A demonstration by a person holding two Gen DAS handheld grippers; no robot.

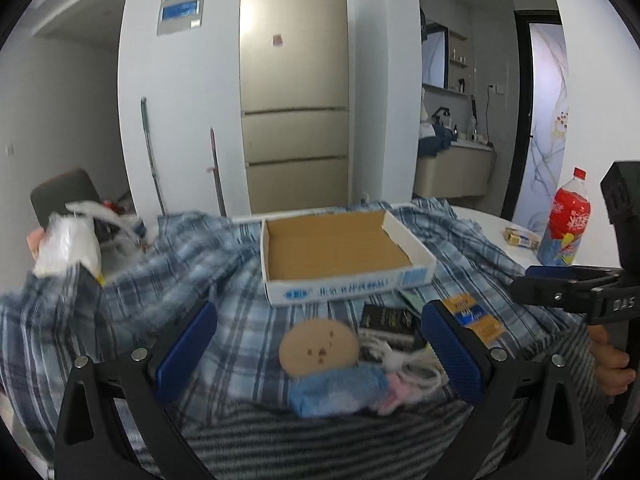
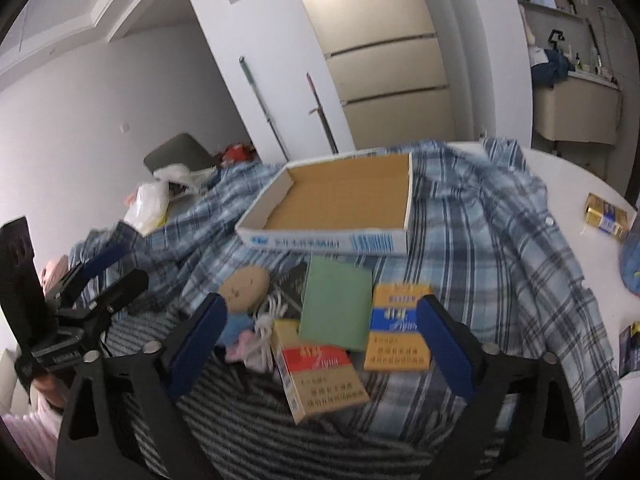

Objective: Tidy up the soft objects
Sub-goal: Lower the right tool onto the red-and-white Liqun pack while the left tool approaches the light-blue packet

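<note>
A small plush doll (image 1: 320,346) with a tan round face and blue body lies on a blue plaid shirt (image 1: 224,264) over the table, next to a white cable (image 1: 404,360). My left gripper (image 1: 318,352) is open, its blue pads either side of the doll, above it. An empty shallow cardboard box (image 1: 340,252) sits behind. In the right wrist view the doll (image 2: 244,284) is to the left; my right gripper (image 2: 320,344) is open over a red and tan pack (image 2: 320,376), a green booklet (image 2: 338,306) and an orange pack (image 2: 398,328). The box (image 2: 340,200) lies beyond.
A red soda bottle (image 1: 566,220) and a gold pack (image 1: 520,236) stand on the white table at right. A white plastic bag (image 1: 68,244) lies at left. A striped grey cloth (image 2: 248,420) covers the near edge. A fridge (image 1: 294,88) stands behind.
</note>
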